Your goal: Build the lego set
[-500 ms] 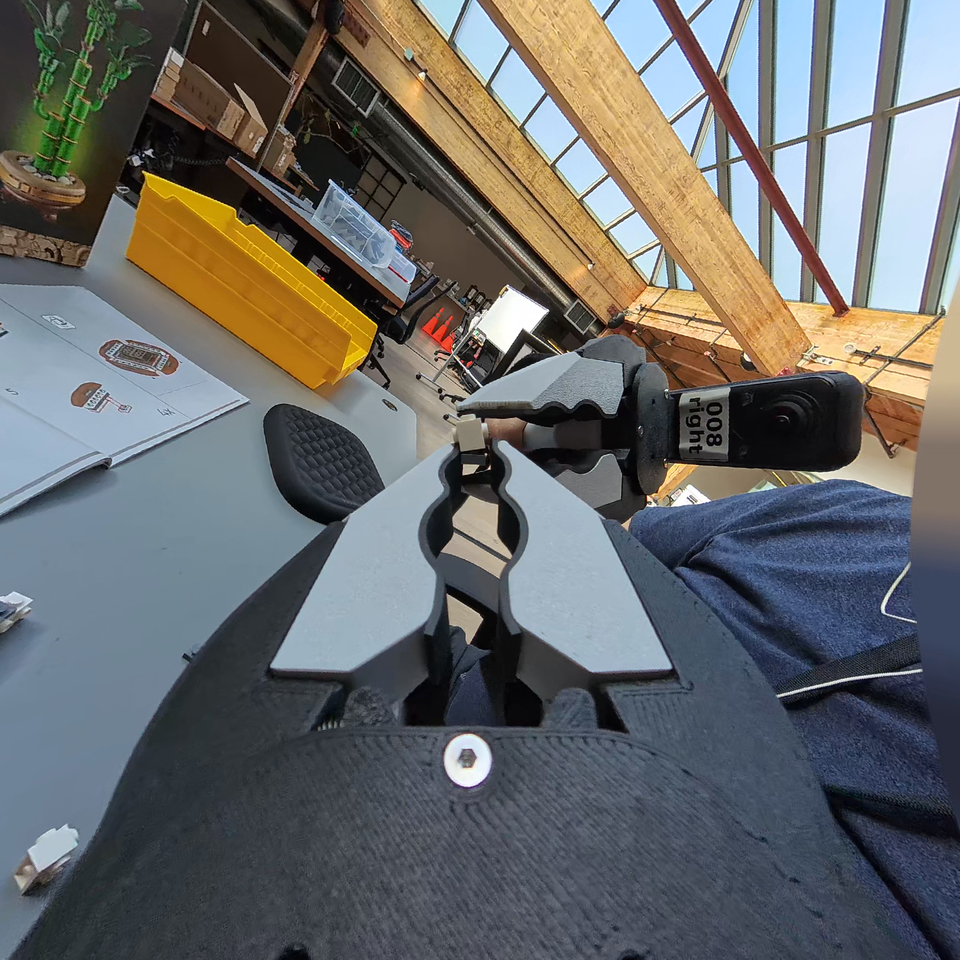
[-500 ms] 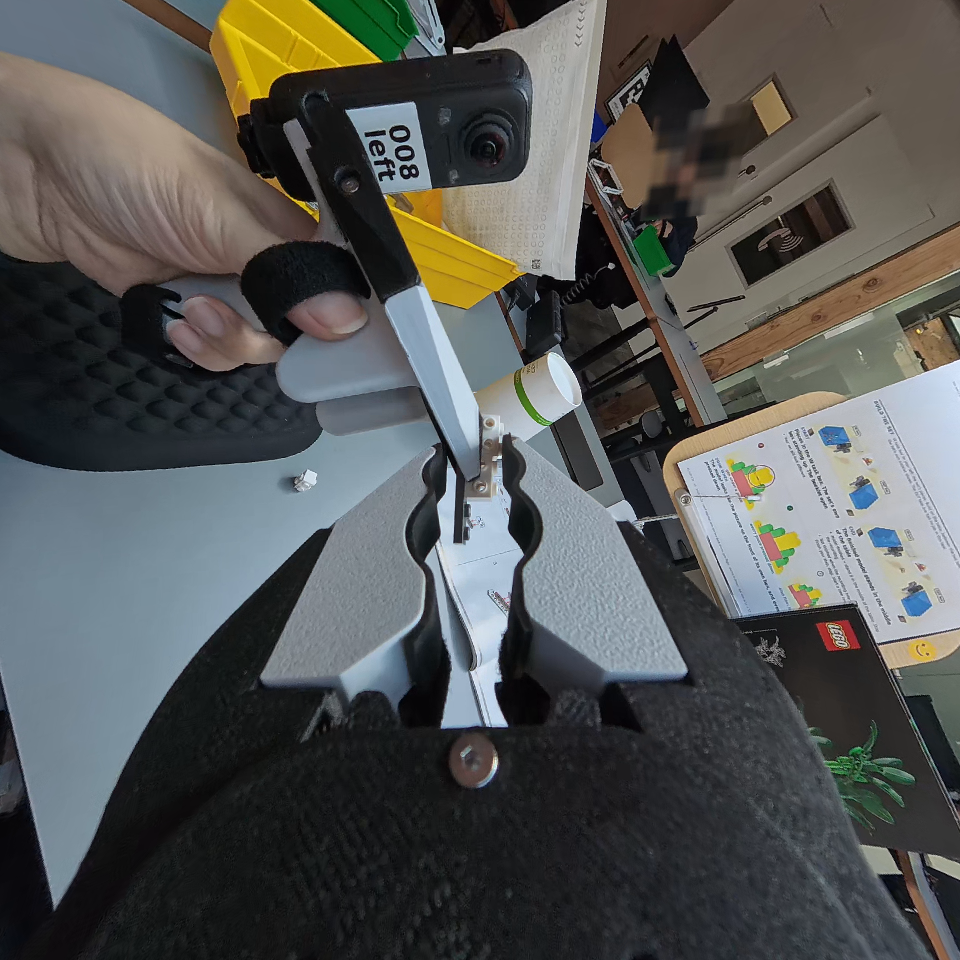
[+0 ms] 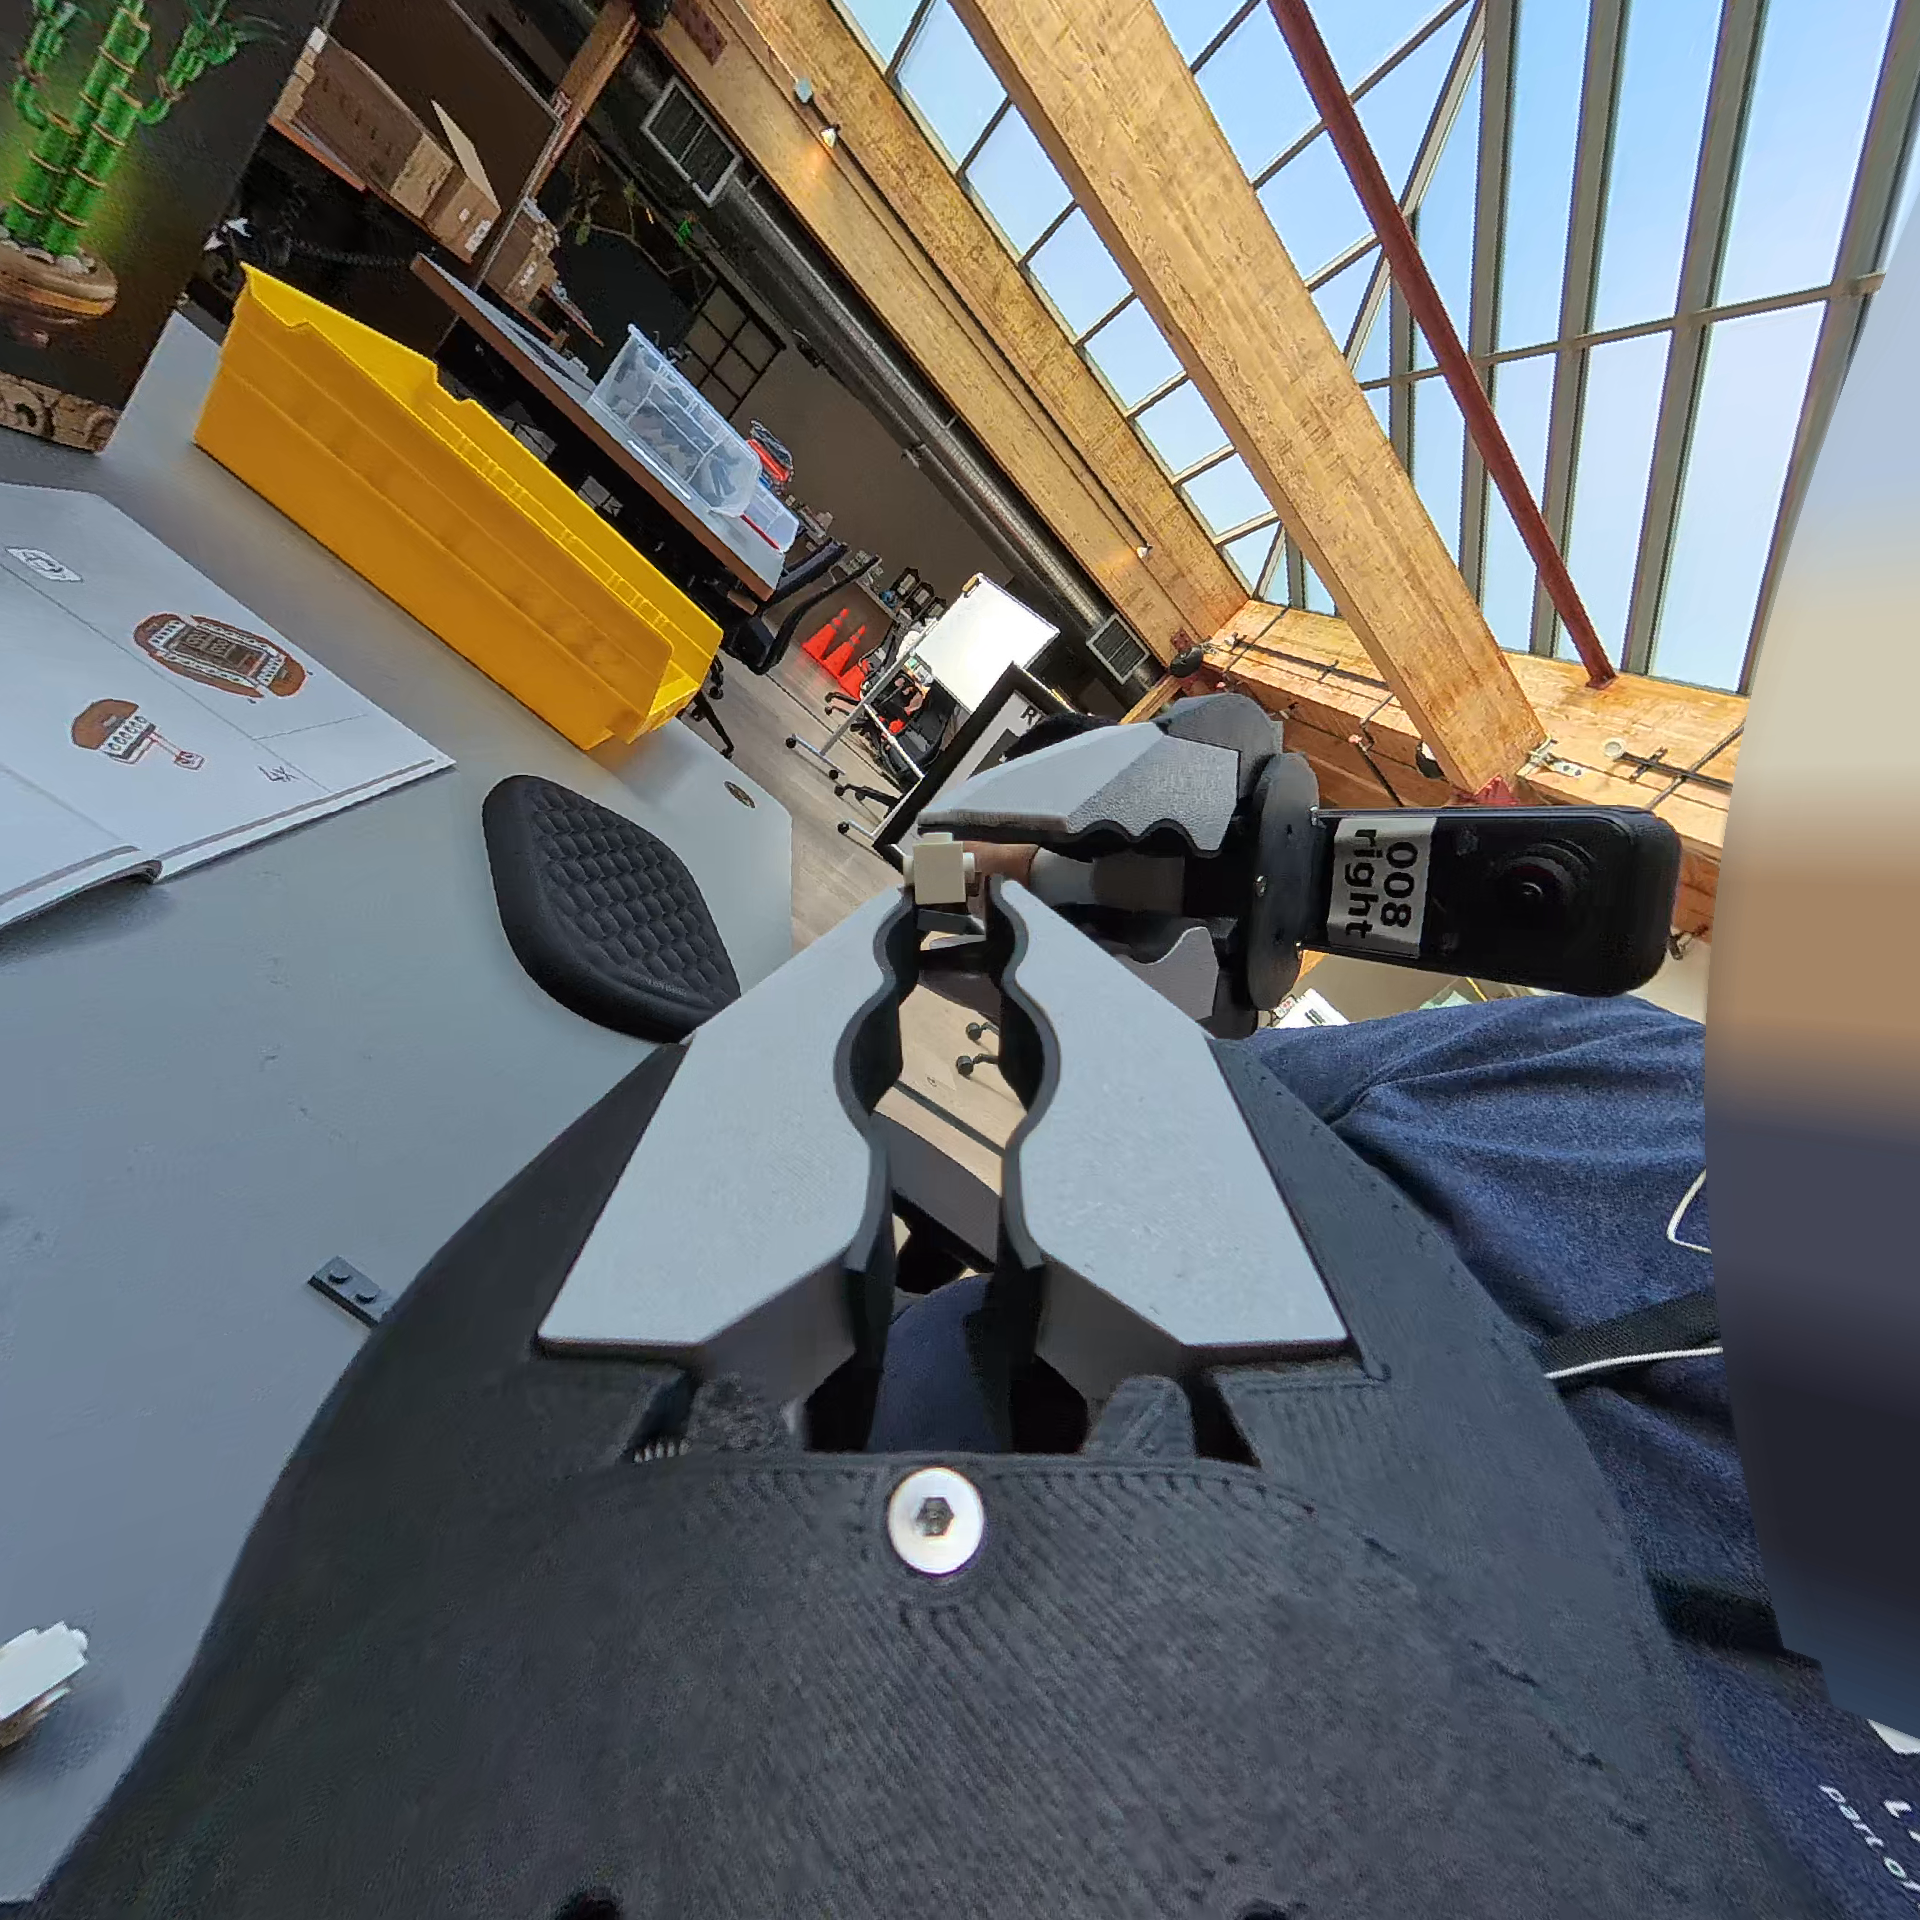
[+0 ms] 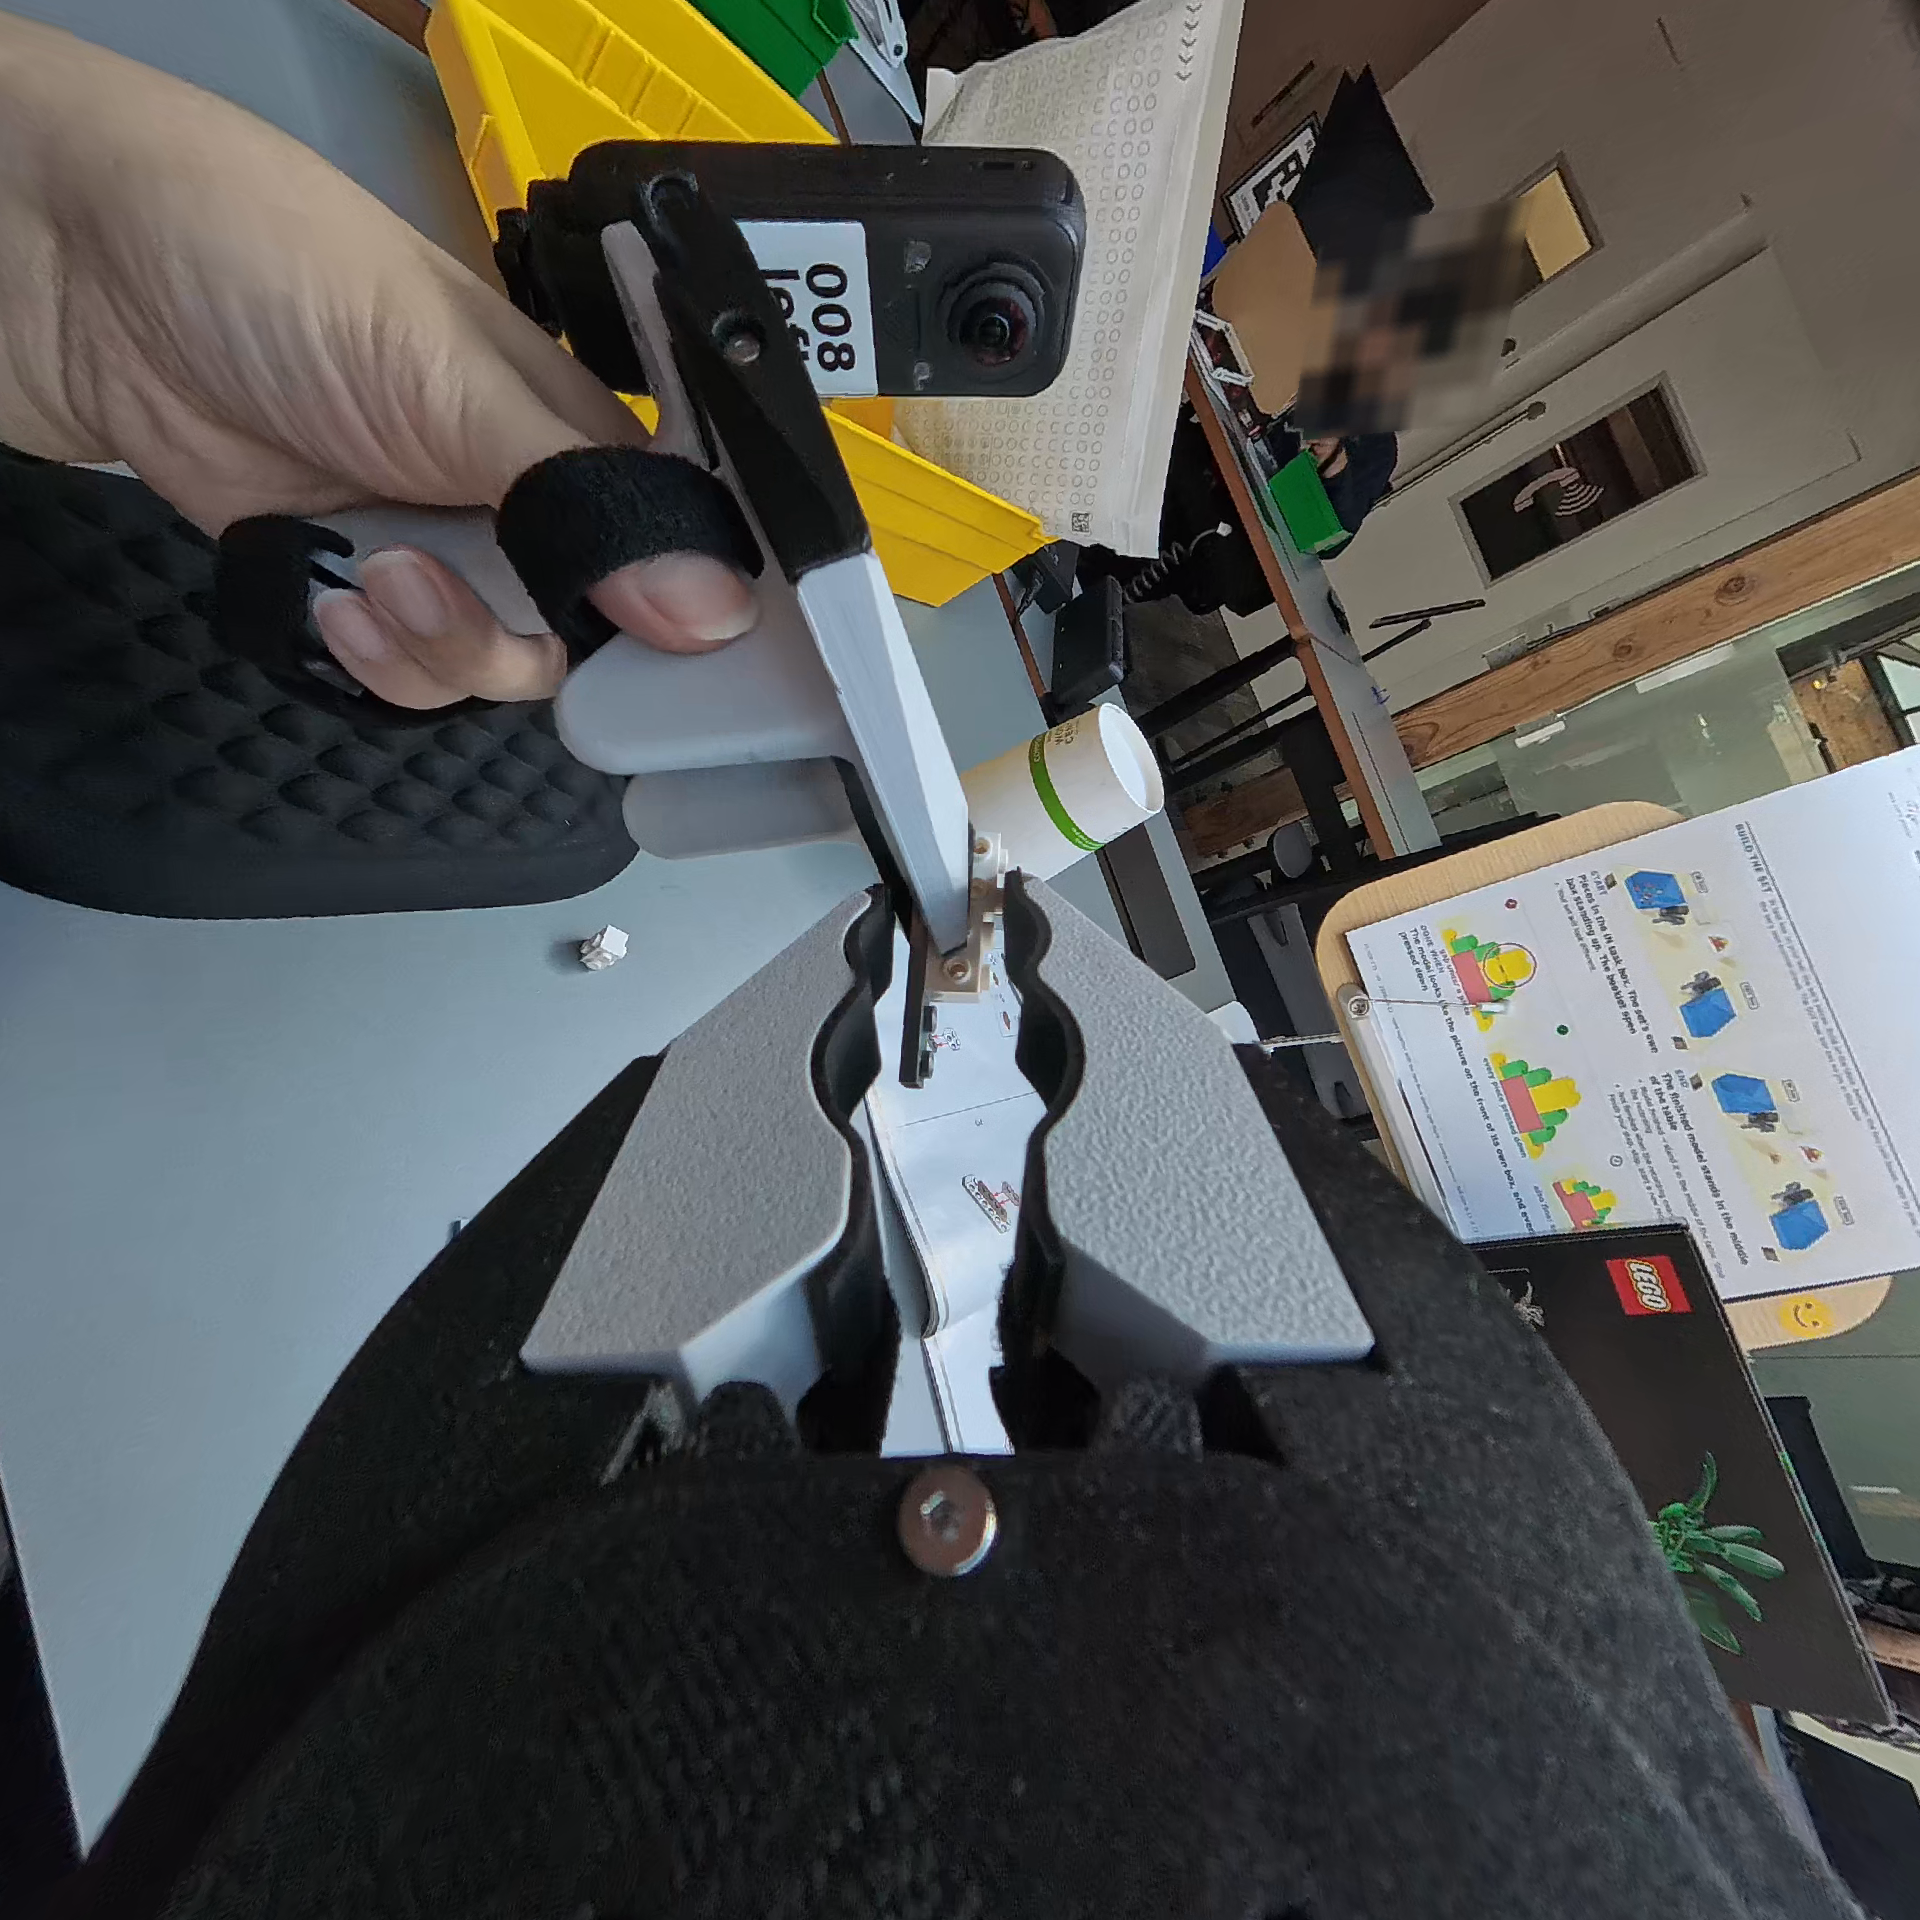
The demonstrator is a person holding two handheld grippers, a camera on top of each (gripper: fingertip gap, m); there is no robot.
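Left wrist view showed the left gripper (image 3: 951,914) raised above the near edge of the table (image 3: 312,1091), its jaws nearly closed and nipping a small Lego assembly (image 3: 940,883) at the very tips. The right gripper (image 3: 961,821) met it from the right, tips touching the same assembly; whether it pinched the part or only pressed against it could not be told from this view. In the right wrist view the right gripper (image 4: 951,925) stood almost closed around the assembly (image 4: 961,961), with the left gripper (image 4: 940,914) coming down between its jaws from above. The assembly was a dark thin plate (image 4: 916,1023) carrying tan and pale grey pieces stacked on one side, studs visible. Judged from its size, it was very light, rigid and smooth-sided, and liable to pop loose or twist under an off-centre squeeze. Hold was best taken across flat opposite faces, close to the joint being pressed, with force directed square to the studs. Loose parts lay on the table: a dark plate (image 3: 351,1288) near the left gripper and a small white piece (image 4: 605,948) farther left. A booklet (image 3: 156,707) lay open at far left, beside a yellow bin (image 3: 436,520) and a black pad (image 3: 613,904).
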